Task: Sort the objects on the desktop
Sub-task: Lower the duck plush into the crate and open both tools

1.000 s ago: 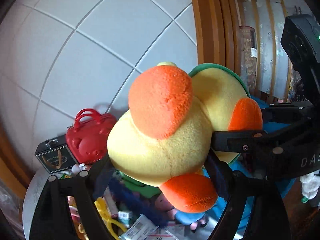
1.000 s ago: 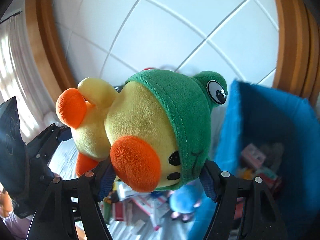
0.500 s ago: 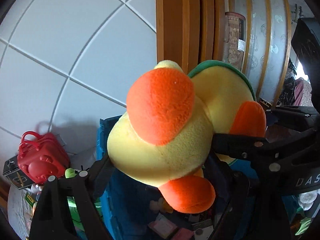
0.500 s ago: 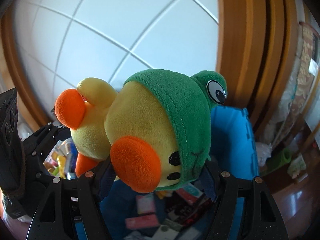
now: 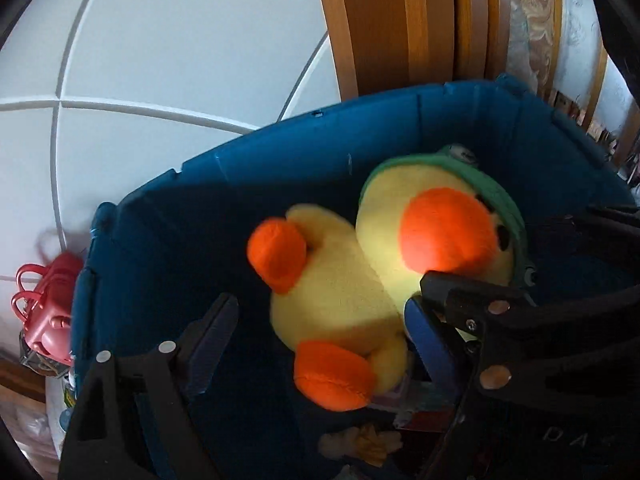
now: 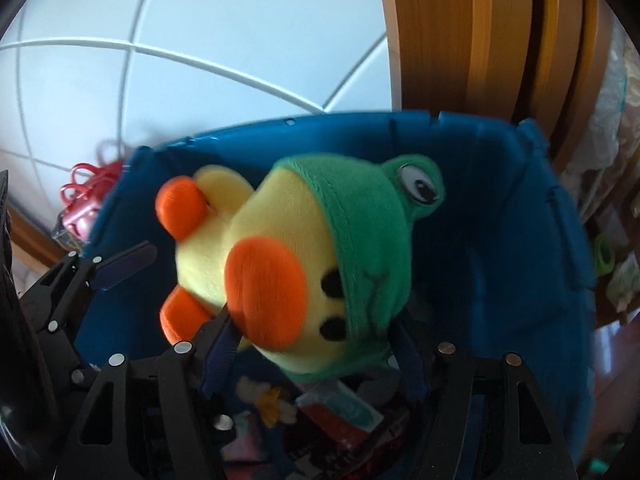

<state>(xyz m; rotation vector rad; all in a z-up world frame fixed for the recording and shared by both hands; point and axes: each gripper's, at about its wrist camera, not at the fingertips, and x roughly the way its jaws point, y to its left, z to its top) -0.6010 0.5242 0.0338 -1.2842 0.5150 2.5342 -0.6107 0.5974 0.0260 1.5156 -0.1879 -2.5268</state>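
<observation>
Plush duck (image 5: 344, 296) over blue bin (image 5: 400, 120) – left gripper (image 5: 320, 328) wide, apart; right gripper (image 6: 316, 344) fingers closing beside its head. "DA" lettering only in left view.

A white tiled wall (image 5: 168, 60) with pale grout lines fills the upper left of both views. To the right of it stands a wooden frame (image 6: 460, 36) made of several vertical brown and orange-brown strips. Further right, a patterned curtain (image 5: 536, 16) hangs, and behind it is bright, frosted glass (image 5: 576, 20). Daylight comes from this side. At the lower right, a reddish-brown floor (image 6: 612, 364) shines a little.
</observation>
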